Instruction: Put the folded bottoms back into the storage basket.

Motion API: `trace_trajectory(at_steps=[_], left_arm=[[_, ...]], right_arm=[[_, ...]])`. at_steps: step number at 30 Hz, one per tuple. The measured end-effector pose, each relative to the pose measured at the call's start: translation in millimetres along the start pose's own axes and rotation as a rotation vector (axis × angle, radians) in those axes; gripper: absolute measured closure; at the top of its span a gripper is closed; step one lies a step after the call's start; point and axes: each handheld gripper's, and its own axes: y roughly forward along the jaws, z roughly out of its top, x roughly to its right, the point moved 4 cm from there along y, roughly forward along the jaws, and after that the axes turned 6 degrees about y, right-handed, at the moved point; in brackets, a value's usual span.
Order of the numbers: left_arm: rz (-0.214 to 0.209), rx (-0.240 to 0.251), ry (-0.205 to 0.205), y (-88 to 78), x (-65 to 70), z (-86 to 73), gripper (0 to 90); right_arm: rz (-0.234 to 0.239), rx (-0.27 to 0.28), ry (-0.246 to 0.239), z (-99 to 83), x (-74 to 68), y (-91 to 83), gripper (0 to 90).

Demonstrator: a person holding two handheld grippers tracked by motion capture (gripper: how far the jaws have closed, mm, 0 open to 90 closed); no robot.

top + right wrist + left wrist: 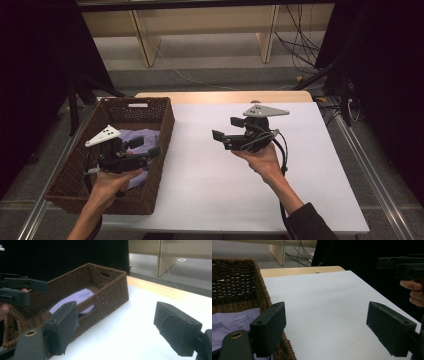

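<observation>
progress: I read the work as handling the lavender cloth (141, 141); it lies folded in the wicker basket (159, 150) and I see nothing else on the table. My guess: either the drop-in is done or the pick-up is not yet begun. I can't tell which.
cloth: on the basket floor, toward the wall nearest the white table (210, 200), at about 9 o'clock from table centre. In the right gripper view it shows as a pale slab (75, 301) behind the near wall.
basket: left edge of the table, long side running 6 to 12 o'clock, handle slot in the far end wall.
left gripper (143, 146): jaws spread wide, nothing between them. It hovers over the basket's table-side rim, pointing toward 3 o'clock. Its own view has one jaw over the cloth (229, 322) and rim, the other over bare table.
right gripper (223, 138): jaws released, empty. Held above mid-table, pointing toward 9 o'clock at the basket (105, 290).
hands: both come in from 6 o'clock, wrists roughly level, grippers facing each other, well apart.
left to do: if it's a pick-up, I need the left jaws tipped down onto the cloth.
</observation>
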Motion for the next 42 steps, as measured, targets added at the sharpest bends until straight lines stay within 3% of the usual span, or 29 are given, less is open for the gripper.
trace_trajectory(at_steps=[10, 16, 42], left_arm=[[-0.042, 0.002, 0.021, 14.4, 19.2, -7.7, 15.6], [-0.059, 0.008, 0.045, 21.4, 31.3, -12.5, 15.6], [-0.102, 0.033, 0.088, 35.3, 59.9, -28.6, 15.6]], right_arm=[[-0.011, 0.013, -0.003, -18.3, 6.2, -23.6, 19.8], [-0.013, 0.01, -0.006, -28.2, 7.5, -29.7, 19.9], [-0.019, 0.031, -0.016, -57.0, 7.0, -52.6, 19.9]])
